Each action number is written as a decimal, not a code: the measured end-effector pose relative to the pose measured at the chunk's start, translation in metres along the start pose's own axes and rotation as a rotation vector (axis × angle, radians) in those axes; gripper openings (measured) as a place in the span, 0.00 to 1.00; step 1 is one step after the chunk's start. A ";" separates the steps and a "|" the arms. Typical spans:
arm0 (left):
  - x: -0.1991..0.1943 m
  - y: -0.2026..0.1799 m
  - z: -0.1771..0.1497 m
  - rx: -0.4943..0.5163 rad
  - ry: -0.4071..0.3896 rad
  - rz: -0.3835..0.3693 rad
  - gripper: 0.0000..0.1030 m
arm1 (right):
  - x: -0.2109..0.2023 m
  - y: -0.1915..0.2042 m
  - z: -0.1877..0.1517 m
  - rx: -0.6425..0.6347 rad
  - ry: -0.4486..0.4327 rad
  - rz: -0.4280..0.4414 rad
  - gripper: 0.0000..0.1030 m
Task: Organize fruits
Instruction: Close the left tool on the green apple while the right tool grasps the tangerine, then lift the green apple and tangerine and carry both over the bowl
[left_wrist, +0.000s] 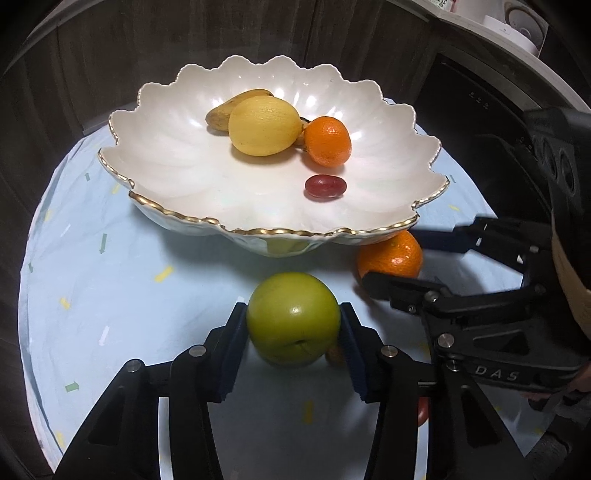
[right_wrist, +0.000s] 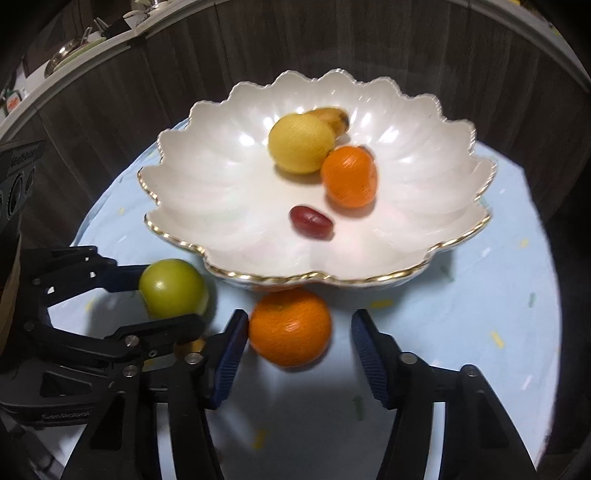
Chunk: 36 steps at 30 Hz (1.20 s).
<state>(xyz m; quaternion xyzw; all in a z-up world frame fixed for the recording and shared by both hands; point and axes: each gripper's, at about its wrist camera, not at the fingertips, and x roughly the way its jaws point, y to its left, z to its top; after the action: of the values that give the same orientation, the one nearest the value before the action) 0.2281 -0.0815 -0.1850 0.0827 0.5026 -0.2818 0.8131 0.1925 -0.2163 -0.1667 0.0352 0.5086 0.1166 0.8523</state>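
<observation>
A green apple (left_wrist: 293, 321) sits on the light blue cloth in front of the bowl, and my left gripper (left_wrist: 293, 317) is shut on it, both blue pads against its sides. The right wrist view shows the same apple (right_wrist: 171, 288) inside the left gripper (right_wrist: 170, 299). An orange (right_wrist: 290, 326) lies by the bowl's front rim between the fingers of my right gripper (right_wrist: 299, 325). The left pad is at its skin and the right pad (right_wrist: 369, 362) stands clear, so this gripper is open. The white scalloped bowl (left_wrist: 258, 230) holds a lemon (left_wrist: 264, 125), a mandarin (left_wrist: 327, 140), a red grape (left_wrist: 325, 186) and a small banana (left_wrist: 221, 110).
The round table's blue cloth (left_wrist: 110, 288) ends close on all sides, with dark wood panelling behind. A small orange-brown thing (left_wrist: 334, 354) lies behind the apple. The right gripper (left_wrist: 391, 258) reaches in close beside the left one.
</observation>
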 end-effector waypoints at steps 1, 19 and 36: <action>0.000 -0.001 0.000 0.004 -0.003 0.004 0.46 | 0.001 -0.002 -0.001 0.012 0.000 0.005 0.48; -0.011 -0.007 -0.003 -0.012 -0.021 0.033 0.46 | -0.016 0.000 -0.006 0.038 -0.036 -0.027 0.43; -0.059 -0.022 -0.003 -0.001 -0.107 0.075 0.46 | -0.060 0.015 -0.005 0.048 -0.110 -0.039 0.43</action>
<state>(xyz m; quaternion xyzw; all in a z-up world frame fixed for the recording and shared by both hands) 0.1945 -0.0759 -0.1319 0.0860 0.4550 -0.2549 0.8489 0.1582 -0.2165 -0.1154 0.0520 0.4644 0.0858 0.8799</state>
